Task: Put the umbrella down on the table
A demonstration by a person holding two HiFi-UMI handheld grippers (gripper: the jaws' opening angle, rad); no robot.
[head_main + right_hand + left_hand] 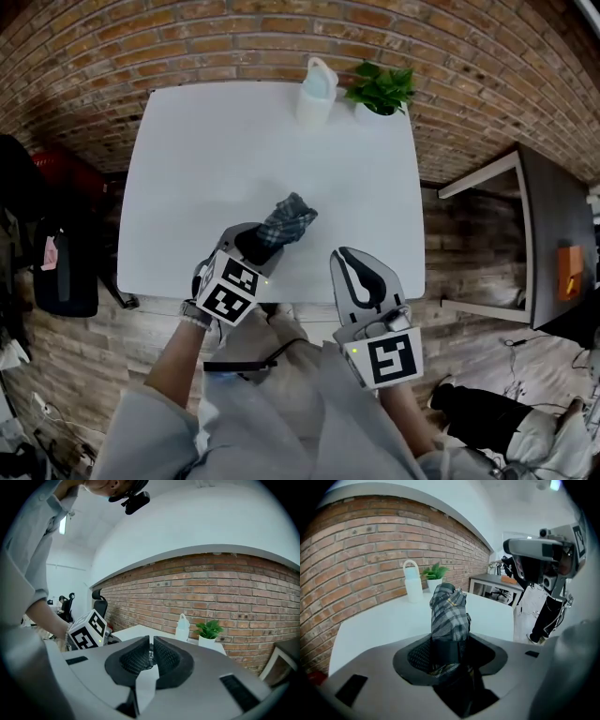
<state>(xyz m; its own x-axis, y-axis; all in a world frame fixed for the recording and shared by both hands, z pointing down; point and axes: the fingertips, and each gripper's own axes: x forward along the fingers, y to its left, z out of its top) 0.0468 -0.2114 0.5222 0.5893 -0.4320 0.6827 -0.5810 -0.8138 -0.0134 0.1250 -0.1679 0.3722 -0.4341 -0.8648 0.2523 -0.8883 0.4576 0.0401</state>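
Left tongs point(249, 247) pinching plaid umbrella point(287, 221), long axis aimed at brick wall point(234, 37), right tongs point(151, 654) pressed together

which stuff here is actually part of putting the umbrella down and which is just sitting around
In the job: umbrella, left gripper shut on it, white table.
Lying about: white jug, potted plant, dark side table, right gripper (shut, empty).

Left hand-held gripper point(449, 652) clamped, right one point(151, 655) closed
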